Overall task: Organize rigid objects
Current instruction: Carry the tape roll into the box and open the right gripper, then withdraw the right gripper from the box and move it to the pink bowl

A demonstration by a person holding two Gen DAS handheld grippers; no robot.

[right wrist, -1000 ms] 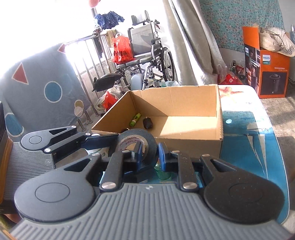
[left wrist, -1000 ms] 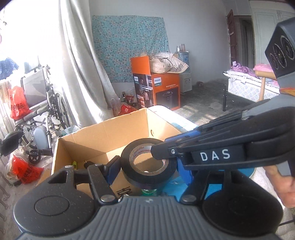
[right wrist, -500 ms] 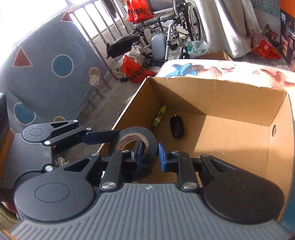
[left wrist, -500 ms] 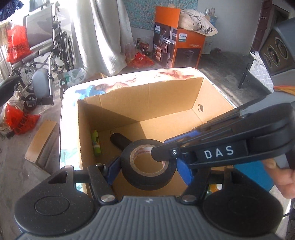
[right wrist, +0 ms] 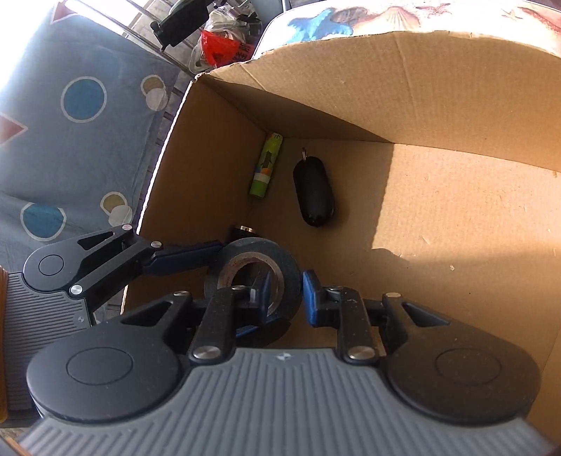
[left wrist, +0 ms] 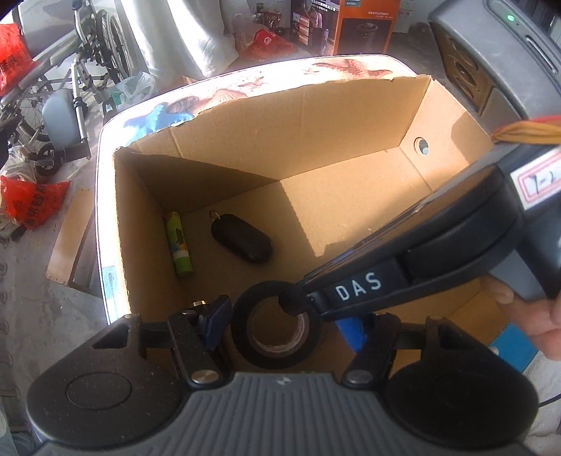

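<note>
A black tape roll (left wrist: pixel 277 354) (right wrist: pixel 291 270) hangs low inside an open cardboard box (left wrist: pixel 301 105) (right wrist: pixel 385 52), near its front left corner. My left gripper (left wrist: pixel 282 315) is shut on it, one blue pad on each side of the roll. My right gripper (right wrist: pixel 285 284) is shut on the roll's wall, with one finger through the hole and the other outside. In the left wrist view its fingers (left wrist: pixel 350 291) reach in from the right. A green tube (left wrist: pixel 178 243) (right wrist: pixel 266 165) and a black key fob (left wrist: pixel 242 238) (right wrist: pixel 313 193) lie on the box floor.
The box stands on a table with a sea-creature cloth (left wrist: pixel 245 80). A hand (left wrist: pixel 533 315) holds the right gripper. On the floor around are a wheelchair (left wrist: pixel 70 70), red bags (left wrist: pixel 28 203), an orange carton (left wrist: pixel 364 24) and a blue patterned cover (right wrist: pixel 87 105).
Both grippers carried the tape roll forward over the box's near wall and tipped downward. The roll now hangs inside the box, closer to its floor.
</note>
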